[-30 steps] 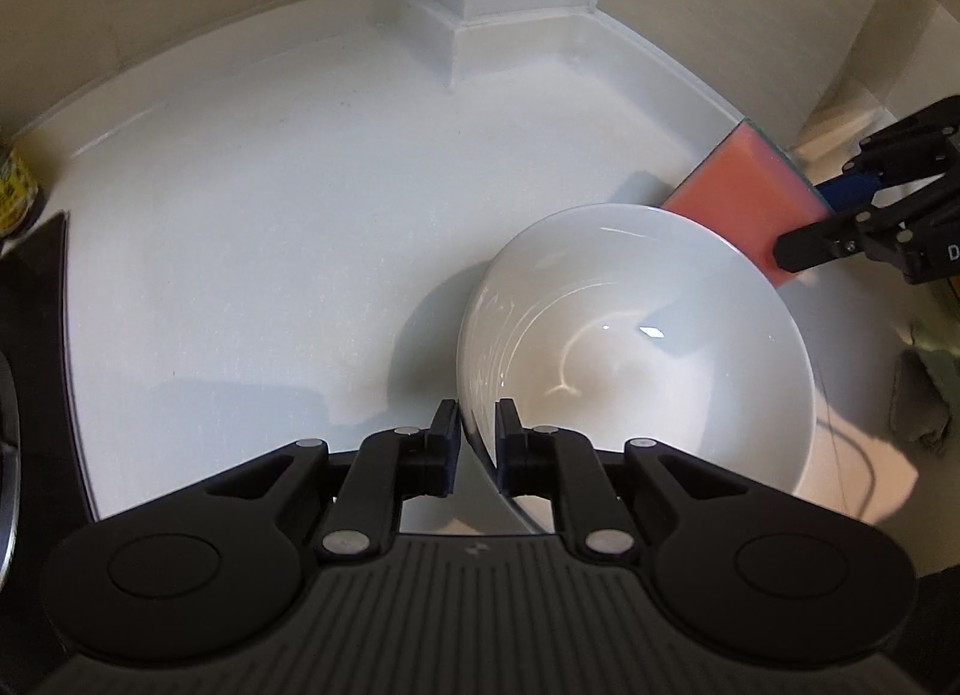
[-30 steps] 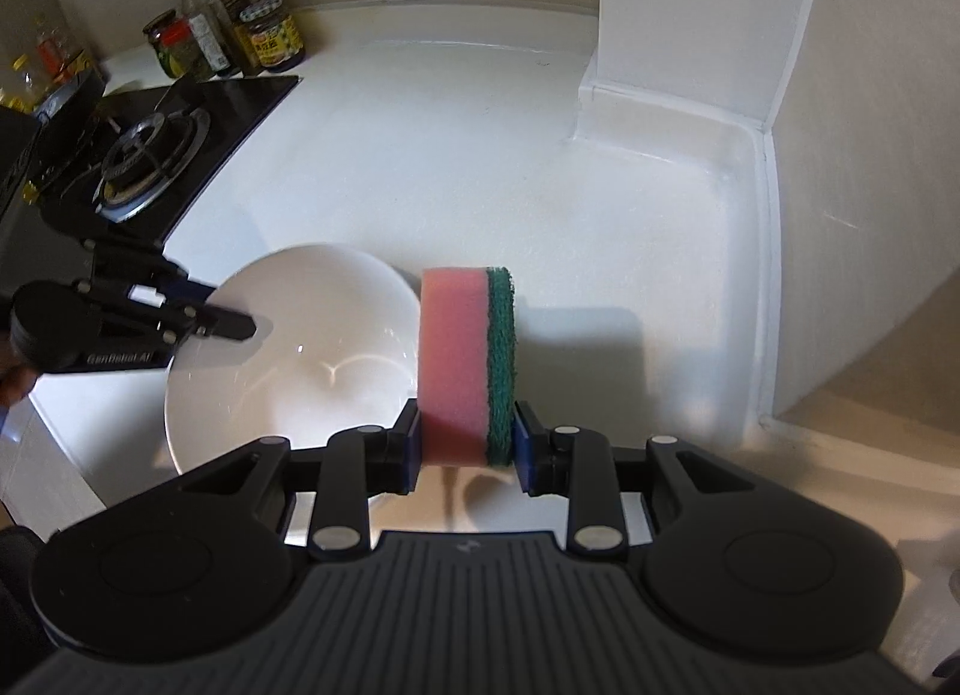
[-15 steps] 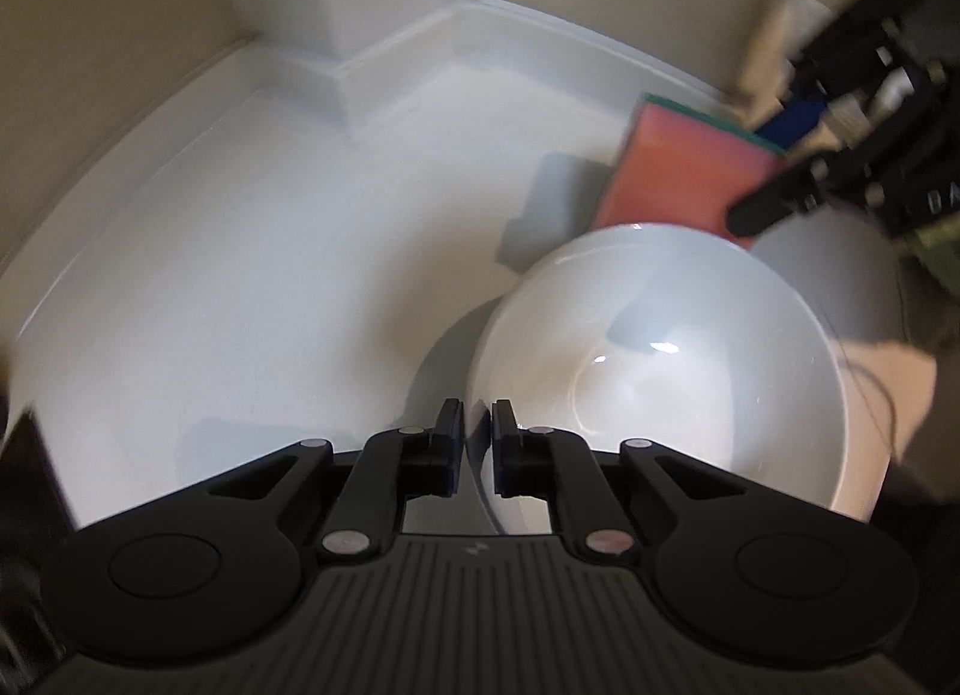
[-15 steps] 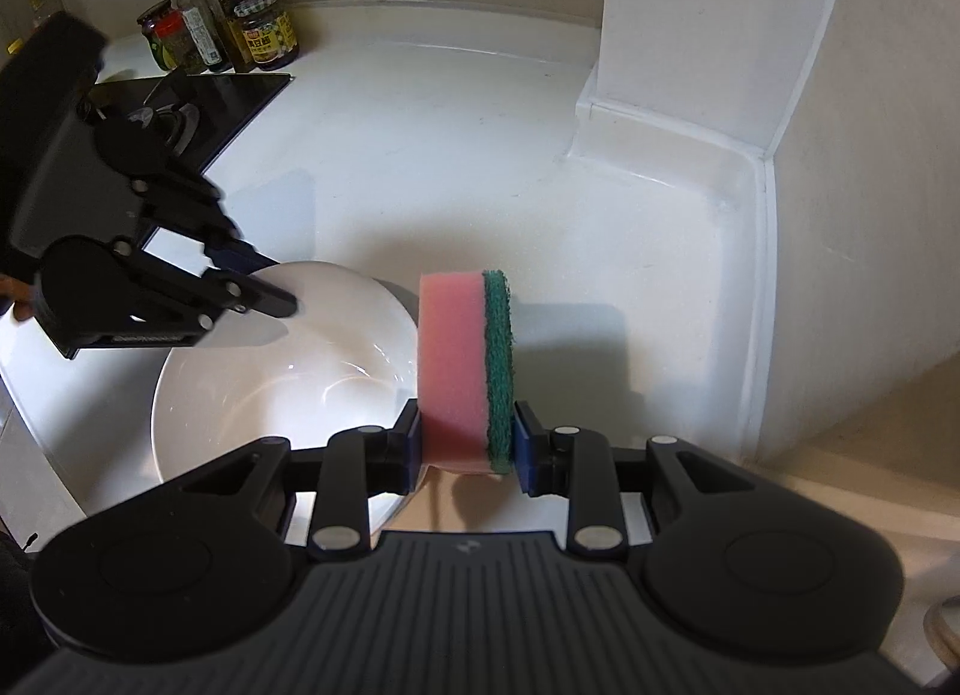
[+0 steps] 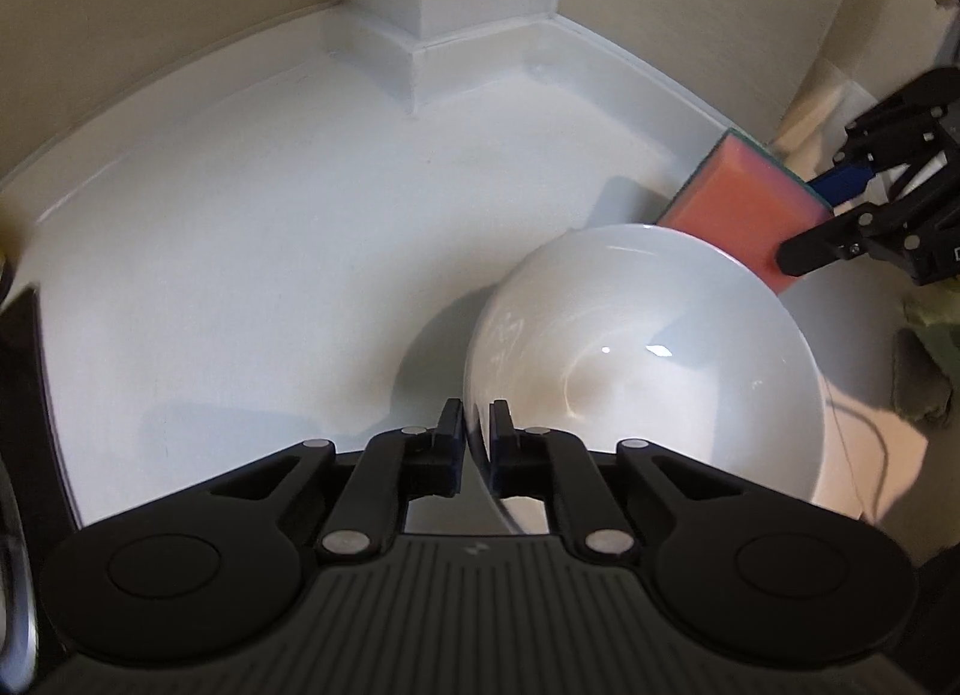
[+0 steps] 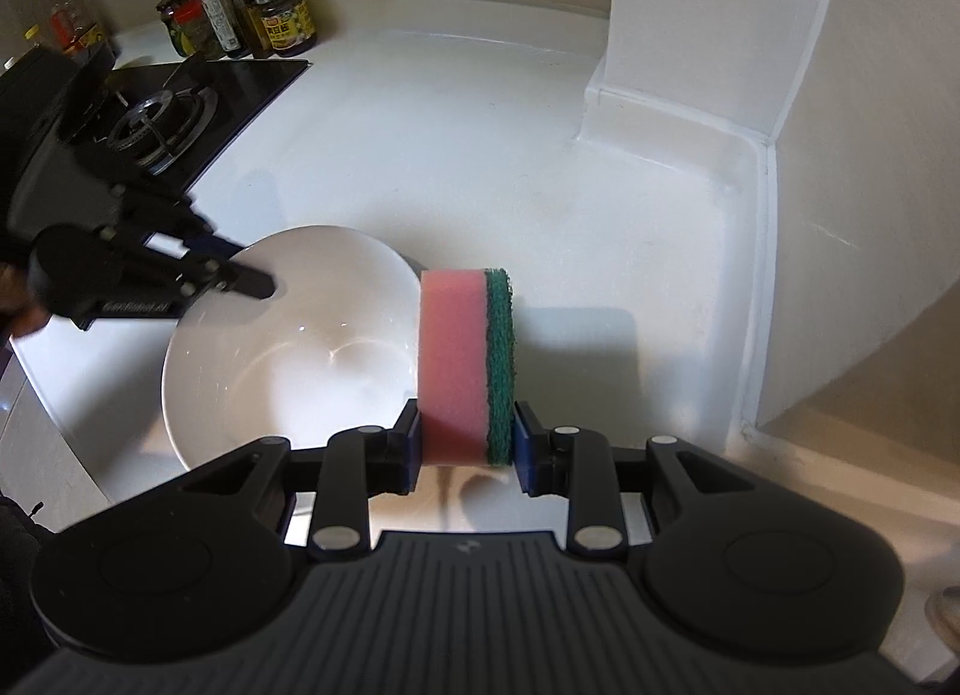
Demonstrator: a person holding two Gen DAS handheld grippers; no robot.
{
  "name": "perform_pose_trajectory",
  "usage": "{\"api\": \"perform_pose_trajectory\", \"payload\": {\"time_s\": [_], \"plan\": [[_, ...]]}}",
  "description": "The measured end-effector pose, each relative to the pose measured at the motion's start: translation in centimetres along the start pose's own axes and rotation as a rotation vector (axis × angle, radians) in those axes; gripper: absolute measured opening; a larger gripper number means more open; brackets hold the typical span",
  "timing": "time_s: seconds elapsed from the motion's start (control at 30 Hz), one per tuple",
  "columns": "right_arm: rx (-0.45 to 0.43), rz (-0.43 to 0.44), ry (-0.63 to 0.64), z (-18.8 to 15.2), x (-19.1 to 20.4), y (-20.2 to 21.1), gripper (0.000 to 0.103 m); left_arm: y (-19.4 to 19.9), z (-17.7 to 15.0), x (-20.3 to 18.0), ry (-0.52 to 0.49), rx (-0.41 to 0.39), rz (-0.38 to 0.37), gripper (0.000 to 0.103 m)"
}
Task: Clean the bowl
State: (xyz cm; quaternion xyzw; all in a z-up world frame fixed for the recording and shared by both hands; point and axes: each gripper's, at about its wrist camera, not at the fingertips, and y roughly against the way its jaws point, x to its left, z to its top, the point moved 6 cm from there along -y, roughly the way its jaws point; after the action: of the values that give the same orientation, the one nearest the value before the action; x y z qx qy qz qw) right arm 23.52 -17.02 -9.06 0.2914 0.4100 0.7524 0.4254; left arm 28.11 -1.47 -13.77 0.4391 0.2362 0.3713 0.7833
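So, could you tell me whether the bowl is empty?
Empty: the white bowl shows only bare glazed interior with light reflections; the sponge is outside its rim.

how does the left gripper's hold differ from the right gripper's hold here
The left gripper pinches the thin rim of the white bowl, fingers nearly together; the right gripper clamps the thick sponge, fingers set wider apart. The bowl is hard and glossy; the sponge is soft, pink with a green scrub layer, and stands beside the bowl, outside it. Both grippers are shut on something above the white counter.
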Motion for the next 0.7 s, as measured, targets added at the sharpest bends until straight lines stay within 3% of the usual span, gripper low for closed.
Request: {"api": "perform_pose_trajectory", "payload": {"time_s": [0.07, 0.17, 0.4, 0.57, 0.7], "plan": [[-0.004, -0.014, 0.007, 0.6, 0.0, -0.3, 0.026, -0.8, 1.3, -0.2, -0.084, 0.009, -0.020, 0.005], [0.003, -0.044, 0.023, 1.0, 0.0, -0.5, 0.026, -1.9, 2.4, -0.6, -0.128, 0.032, -0.020, 0.007], [-0.009, -0.042, 0.003, 0.5, 0.0, -0.3, 0.026, 1.0, -0.4, -0.6, 0.056, 0.001, 0.080, 0.008], [-0.018, -0.036, -0.002, 0.1, 0.2, -0.1, 0.026, 1.6, -2.7, -0.7, 0.170, -0.031, 0.077, 0.009], [-0.003, -0.028, 0.010, -0.1, 0.1, 0.0, 0.026, 1.3, -2.7, -0.3, 0.144, -0.040, 0.058, 0.007]]}}
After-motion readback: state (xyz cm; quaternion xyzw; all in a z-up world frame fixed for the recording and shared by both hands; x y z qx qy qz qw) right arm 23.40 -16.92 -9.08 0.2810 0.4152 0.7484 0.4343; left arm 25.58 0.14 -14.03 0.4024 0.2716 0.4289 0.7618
